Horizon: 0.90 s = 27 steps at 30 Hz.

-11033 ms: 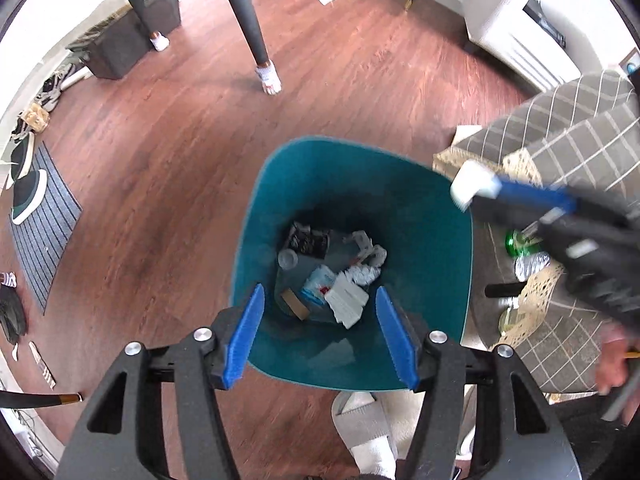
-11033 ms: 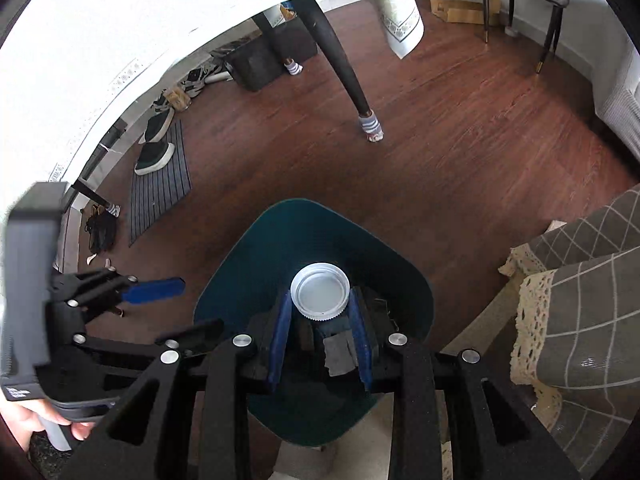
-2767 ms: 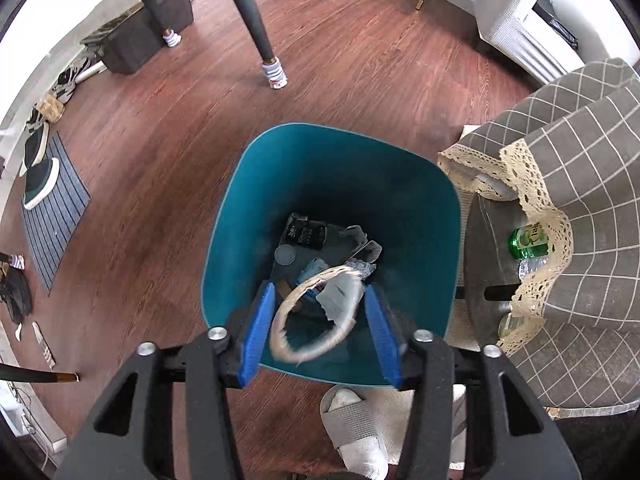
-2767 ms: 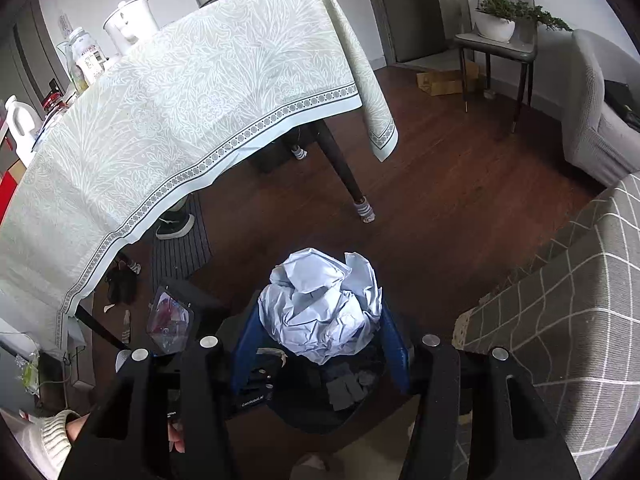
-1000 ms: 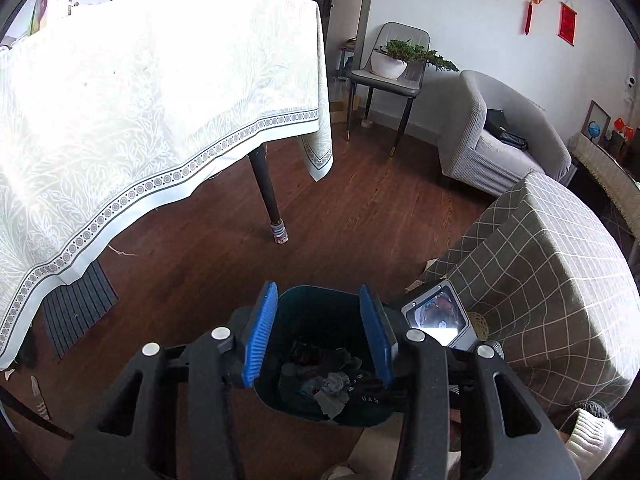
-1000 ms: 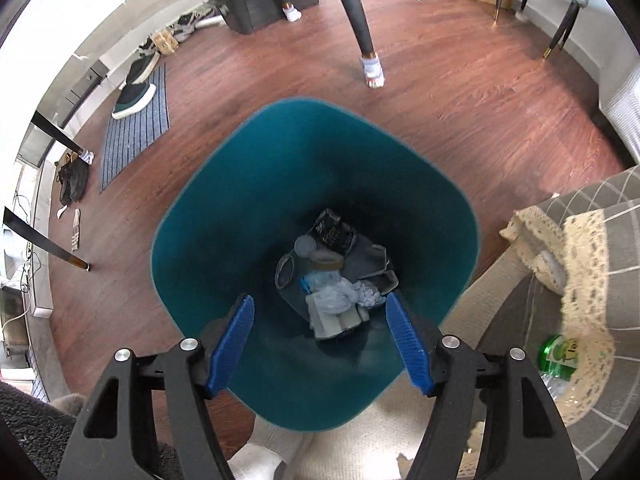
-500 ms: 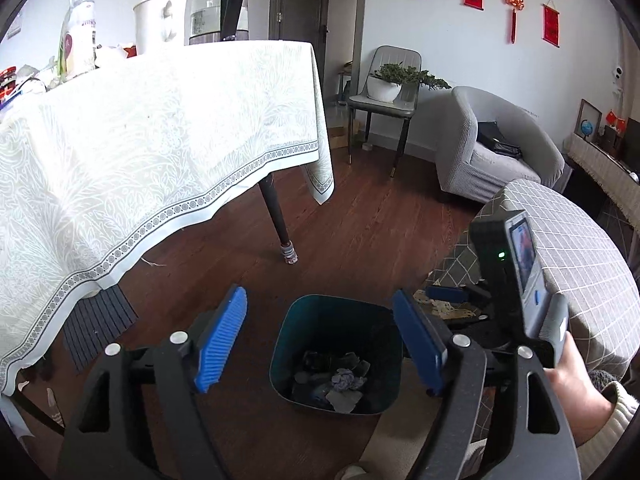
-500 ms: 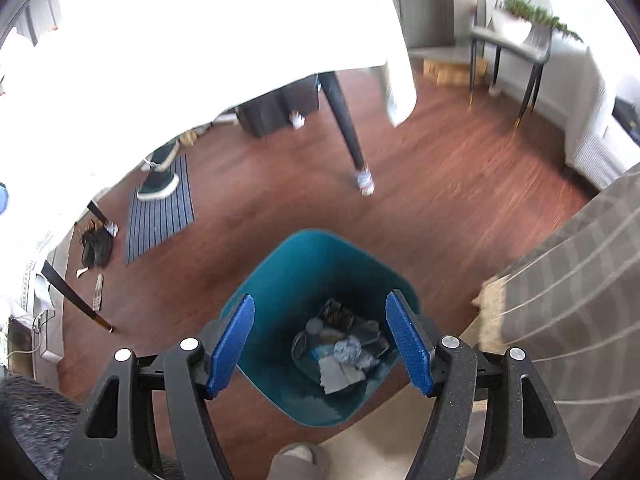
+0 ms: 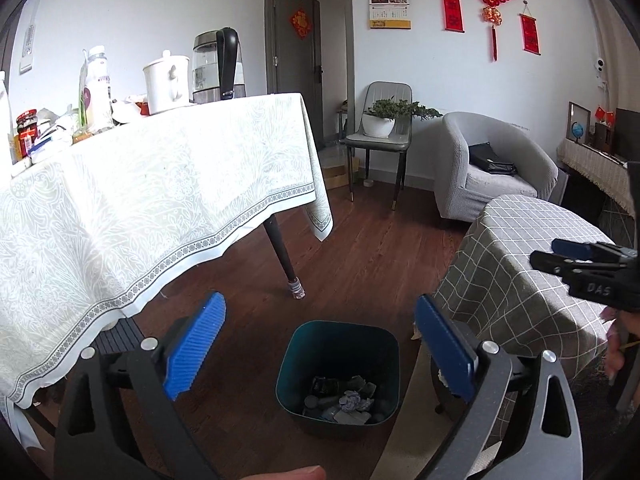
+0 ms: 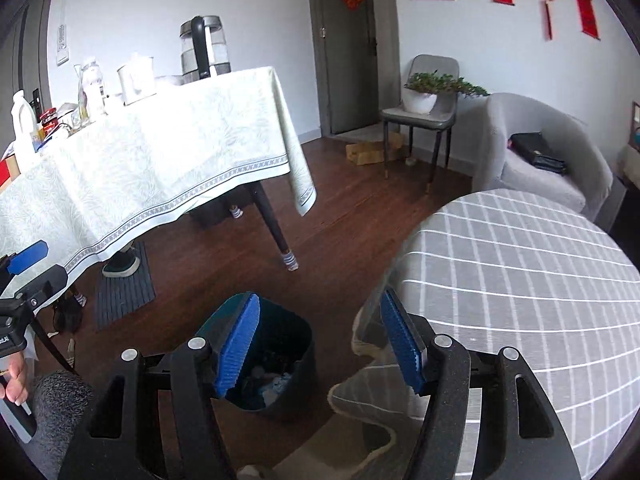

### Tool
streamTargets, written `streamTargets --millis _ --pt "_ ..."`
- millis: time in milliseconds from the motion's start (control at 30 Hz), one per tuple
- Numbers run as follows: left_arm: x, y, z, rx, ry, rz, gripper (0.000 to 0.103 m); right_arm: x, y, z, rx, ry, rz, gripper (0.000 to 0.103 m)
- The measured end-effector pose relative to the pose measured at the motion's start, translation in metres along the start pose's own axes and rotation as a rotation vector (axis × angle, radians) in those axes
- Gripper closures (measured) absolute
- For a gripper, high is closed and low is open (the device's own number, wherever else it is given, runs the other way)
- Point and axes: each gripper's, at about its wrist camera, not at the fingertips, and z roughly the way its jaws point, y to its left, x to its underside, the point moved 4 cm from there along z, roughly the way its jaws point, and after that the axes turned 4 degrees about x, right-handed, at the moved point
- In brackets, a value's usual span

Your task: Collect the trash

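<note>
The teal trash bin (image 9: 340, 325) stands on the wooden floor between two tables, with crumpled paper (image 9: 353, 400) and other scraps at its bottom. My left gripper (image 9: 319, 307) hangs well above and in front of the bin. Its jaws are opening wide and nothing is between them. My right gripper (image 10: 318, 300) is also raised, with the bin (image 10: 298, 344) below its left finger. Its jaws are closing a little, with nothing between them. The right gripper's fingers (image 9: 572, 249) show at the right edge of the left wrist view, over the checked cloth.
A dining table with a pale cloth (image 9: 160, 184) carries a kettle, a jug and bottles on the left; its dark leg (image 9: 286, 264) stands behind the bin. A round table with a grey checked cloth (image 10: 520, 280) is at the right. Beyond it are an armchair (image 9: 480, 176) and a chair with a plant (image 9: 380, 132).
Both grippers have risen away from the bin and tilted up towards the room. The left jaws have spread much wider. The right jaws have narrowed slightly.
</note>
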Motion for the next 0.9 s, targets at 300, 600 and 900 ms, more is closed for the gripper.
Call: streamTargets --millis 300,600,900 --pt "0.003 -0.014 0.014 0.052 -0.032 0.012 0.004 0.019 -0.074 -0.062 0.205 -0.090 0.059 0.018" --pt "0.015 -0.024 0.024 0.079 -0.026 0.012 0.004 0.056 -0.119 -0.089 0.320 -0.096 0.105 0.011" --pt "0.020 -0.040 0.028 0.100 -0.014 0.038 0.004 0.068 -0.123 -0.099 0.219 -0.135 0.103 0.006"
